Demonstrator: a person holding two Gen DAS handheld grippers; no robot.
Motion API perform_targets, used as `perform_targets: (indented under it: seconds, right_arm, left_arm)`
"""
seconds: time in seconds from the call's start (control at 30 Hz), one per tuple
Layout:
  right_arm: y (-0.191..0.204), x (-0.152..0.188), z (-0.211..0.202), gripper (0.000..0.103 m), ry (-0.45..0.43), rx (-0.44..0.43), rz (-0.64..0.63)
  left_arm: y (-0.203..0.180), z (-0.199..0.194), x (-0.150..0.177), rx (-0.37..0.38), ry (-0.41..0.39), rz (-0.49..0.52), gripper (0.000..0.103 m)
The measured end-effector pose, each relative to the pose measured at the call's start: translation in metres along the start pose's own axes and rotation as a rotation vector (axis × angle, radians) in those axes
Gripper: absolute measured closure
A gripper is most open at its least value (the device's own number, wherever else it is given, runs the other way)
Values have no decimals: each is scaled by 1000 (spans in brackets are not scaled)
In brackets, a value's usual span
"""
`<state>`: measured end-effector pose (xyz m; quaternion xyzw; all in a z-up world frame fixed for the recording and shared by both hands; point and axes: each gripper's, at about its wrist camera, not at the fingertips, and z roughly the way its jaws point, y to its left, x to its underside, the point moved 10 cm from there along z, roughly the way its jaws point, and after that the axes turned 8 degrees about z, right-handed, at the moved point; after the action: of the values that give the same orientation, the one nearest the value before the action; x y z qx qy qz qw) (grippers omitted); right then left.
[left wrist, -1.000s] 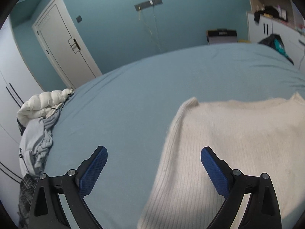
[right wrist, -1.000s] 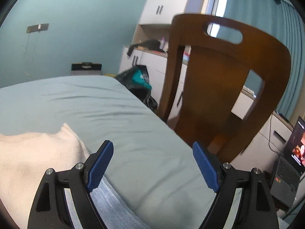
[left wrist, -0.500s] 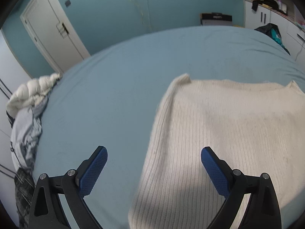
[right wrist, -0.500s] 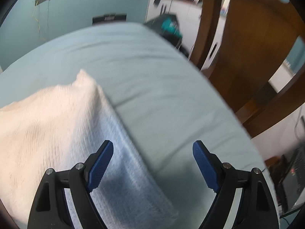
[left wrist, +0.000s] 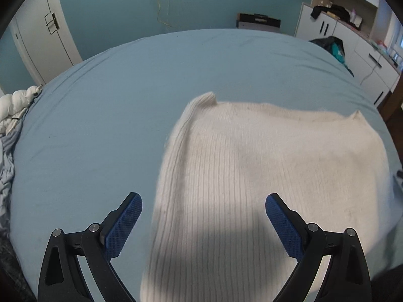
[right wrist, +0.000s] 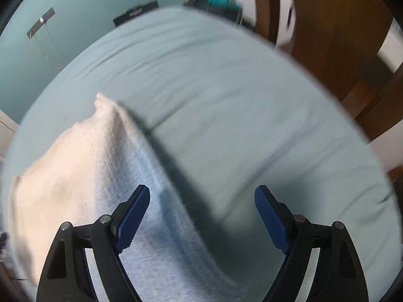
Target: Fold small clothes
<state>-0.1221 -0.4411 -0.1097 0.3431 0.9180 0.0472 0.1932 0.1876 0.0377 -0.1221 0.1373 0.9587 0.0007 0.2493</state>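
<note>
A cream ribbed knit garment (left wrist: 264,176) lies spread flat on the light blue bed (left wrist: 113,125). My left gripper (left wrist: 204,216) hangs open above the garment's left side edge, its blue pads wide apart with nothing between them. In the right wrist view the same garment (right wrist: 75,166) fills the lower left, its right edge running down between the fingers. My right gripper (right wrist: 202,209) is open above that edge, pointing steeply down, holding nothing. This view is blurred by motion.
A white quilted jacket (left wrist: 12,108) and a grey cloth (left wrist: 6,156) are heaped at the bed's left edge. A wooden chair (right wrist: 340,37) stands close to the bed's right side. White cabinets (left wrist: 352,40) and a dark bag (left wrist: 332,46) stand beyond the far right corner.
Both grippers tipped downward toward the bed and sank a little. The right one swung left, away from the chair, and now looks down on the garment's right edge. Both stayed open.
</note>
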Motion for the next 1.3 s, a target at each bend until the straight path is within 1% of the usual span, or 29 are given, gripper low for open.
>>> perform_targets:
  seconds: [0.07, 0.1, 0.13, 0.2, 0.27, 0.3, 0.33, 0.4, 0.43, 0.47, 0.5, 0.53, 0.57, 0.6, 0.63, 0.67, 0.77, 0.83, 0.87, 0.93, 0.97, 1.0, 1.07, 1.13, 1.17, 1.2, 1.23, 1.27, 1.3]
  right_arm:
    - [8, 4, 6, 20, 50, -59, 3]
    - [14, 4, 5, 20, 50, -77, -5]
    - [20, 2, 4, 20, 40, -93, -14]
    - [28, -6, 1, 20, 5, -91, -25]
    - [33, -15, 5, 20, -14, -82, -33]
    - [35, -18, 11, 20, -6, -86, -39]
    - [38, -19, 17, 20, 13, -99, -45]
    - [47, -17, 36, 20, 75, -141, -73]
    - [54, -13, 44, 20, 98, -148, -97]
    - [59, -12, 50, 20, 106, -145, -118]
    - [65, -11, 54, 22, 104, -136, -140]
    - [70, -11, 57, 27, 95, -132, -156]
    - [75, -12, 58, 47, 91, -138, -162]
    - [80, -13, 57, 81, 84, -152, -160]
    - [83, -15, 54, 96, 69, -152, -152]
    - [82, -17, 51, 98, 44, -140, -134]
    - [84, -29, 29, 100, -62, -159, -83]
    - [85, -34, 11, 101, -110, -204, -49]
    - [87, -37, 4, 103, -127, -223, -30]
    - [80, -47, -4, 103, -193, -199, 3]
    - [76, -51, -7, 103, -219, -206, 19]
    - [72, -53, -6, 103, -220, -216, 35]
    - [68, -50, 6, 102, -164, -222, 54]
    - [71, -40, 25, 90, -40, -267, 90]
    - [76, -35, 37, 66, 37, -306, 106]
    - [82, -28, 48, 37, 101, -346, 115]
    - [89, -24, 55, 29, 138, -371, 116]
    - [93, -24, 61, 26, 160, -376, 106]
    - [98, -24, 66, 26, 178, -366, 90]
  left_arm:
    - [-2, 6, -2, 6, 3, 10, 3]
    - [-3, 11, -1, 9, 11, 22, 3]
    - [-4, 17, -1, 12, 21, 37, 3]
    - [-3, 27, 0, 8, 30, 62, 3]
    - [2, 40, 1, 18, 50, 49, 3]
    - [4, 45, 2, 42, 62, 31, 3]
    - [2, 52, 4, 91, 81, 6, 4]
    - [0, 63, 6, 168, 119, -48, 9]
    - [0, 68, 8, 189, 137, -77, 27]
    - [3, 72, 9, 182, 152, -102, 46]
    - [7, 74, 10, 159, 157, -120, 51]
    - [11, 75, 10, 149, 155, -143, 61]
    - [14, 73, 9, 149, 150, -162, 69]
    - [17, 71, 8, 149, 140, -181, 74]
    - [20, 68, 6, 151, 130, -197, 80]
    - [21, 64, 6, 154, 120, -209, 82]
    - [27, 54, 2, 145, 81, -238, 85]
    - [30, 49, 1, 146, 65, -264, 86]
    - [30, 49, 3, 145, 67, -273, 86]
    - [38, 50, 6, 125, 73, -292, 86]
    - [42, 50, 7, 122, 71, -307, 86]
    - [42, 51, 8, 132, 74, -321, 86]
    - [35, 55, 7, 164, 91, -334, 86]
    - [32, 59, 14, 160, 105, -304, 85]
    - [31, 59, 14, 152, 106, -294, 84]
    - [29, 59, 14, 153, 109, -285, 82]
    - [28, 58, 14, 155, 114, -278, 78]
    - [28, 57, 13, 152, 128, -280, 70]
    - [30, 56, 10, 149, 137, -289, 67]
